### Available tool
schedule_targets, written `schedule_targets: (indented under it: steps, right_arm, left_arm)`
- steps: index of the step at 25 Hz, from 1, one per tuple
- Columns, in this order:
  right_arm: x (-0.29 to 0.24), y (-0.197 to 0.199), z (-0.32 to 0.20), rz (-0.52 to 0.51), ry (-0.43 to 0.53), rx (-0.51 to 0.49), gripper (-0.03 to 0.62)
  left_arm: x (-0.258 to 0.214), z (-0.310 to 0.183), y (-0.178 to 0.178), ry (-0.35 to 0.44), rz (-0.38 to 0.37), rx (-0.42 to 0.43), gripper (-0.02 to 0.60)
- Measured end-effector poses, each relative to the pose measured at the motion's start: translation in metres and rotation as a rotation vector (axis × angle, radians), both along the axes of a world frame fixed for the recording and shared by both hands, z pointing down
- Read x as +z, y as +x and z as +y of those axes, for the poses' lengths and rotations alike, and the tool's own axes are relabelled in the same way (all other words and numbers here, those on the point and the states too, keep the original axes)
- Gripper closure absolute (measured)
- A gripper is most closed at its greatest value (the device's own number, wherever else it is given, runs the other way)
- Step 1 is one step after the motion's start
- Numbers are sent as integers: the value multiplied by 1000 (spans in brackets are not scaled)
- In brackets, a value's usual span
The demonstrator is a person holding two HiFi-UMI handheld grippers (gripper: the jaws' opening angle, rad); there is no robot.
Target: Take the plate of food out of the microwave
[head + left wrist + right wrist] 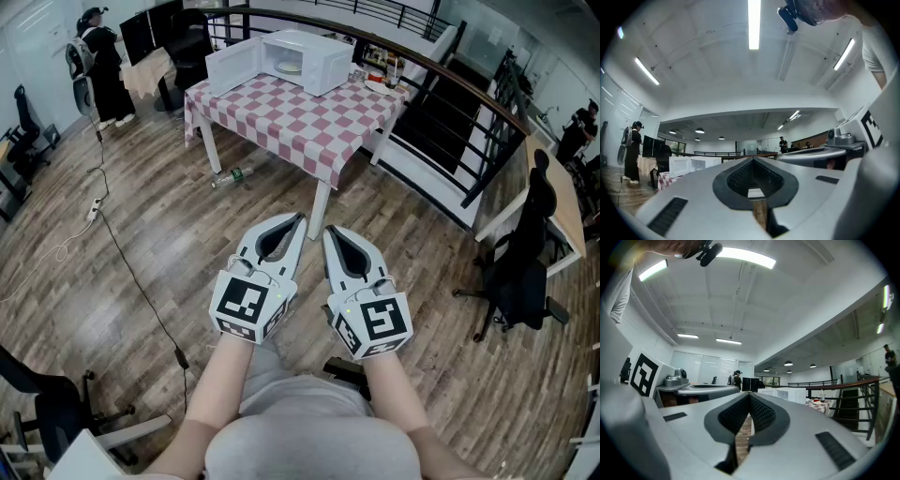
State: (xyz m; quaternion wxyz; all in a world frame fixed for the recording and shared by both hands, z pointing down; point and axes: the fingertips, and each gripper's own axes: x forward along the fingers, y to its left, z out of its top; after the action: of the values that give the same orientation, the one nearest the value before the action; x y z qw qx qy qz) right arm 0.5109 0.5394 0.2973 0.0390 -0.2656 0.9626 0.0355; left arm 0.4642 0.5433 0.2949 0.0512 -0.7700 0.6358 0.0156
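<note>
Head view first. I hold both grippers level, side by side, well short of the table (281, 117), with their noses aimed at it.

Left gripper (296, 221): fingers together, tips meeting, nothing between them. Its own view agrees.
Right gripper (331, 232): the same, closed tip to tip and empty.
The two bodies lie just beside each other. I cannot tell whether they touch.

The table has a pink-and-white check cloth and white legs, and stands corner-on to me.

The microwave (314, 58) is white and sits on the far part of the table. Its long axis runs parallel to the table's far right edge. The open front faces the middle and left of the table. The door (232, 67) is swung wide and stands over the table's left part.

The plate (289, 67) is inside the microwave cavity, lying flat on its floor. It is pale and round, so it has no long axis to note. It is too small to make out the food on it. Both grippers are well apart from it.

Small bottles and dishes (384, 75) stand at the table's right corner.

A bottle (230, 174) lies on its side on the wood floor, just beside the table's near left leg, with its length running across the picture.

A person (98, 66) stands well left of the table. An office chair (520, 258) stands well to its right.
</note>
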Motion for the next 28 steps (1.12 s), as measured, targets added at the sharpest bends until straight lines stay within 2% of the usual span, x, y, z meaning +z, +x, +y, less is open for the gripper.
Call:
schedule_targets:
  steps: [9,13,21,28]
  right_arm:
    - [8,-13,-20,16,-6,-1,569]
    - [7,-20,-31,-12,-14,-6,569]
    - [10,-46,-62,9,-19,-5,569]
    - [13,-81,-94,29,-40,-1,569]
  left_arm:
    - [5,-22,-10,-7,1,8,581]
    - [8,-34,-18,-12,5,10,581]
    - [9,-65,-45,-14,25,12,581]
    - [9,-99,-84,-29,42,15,581]
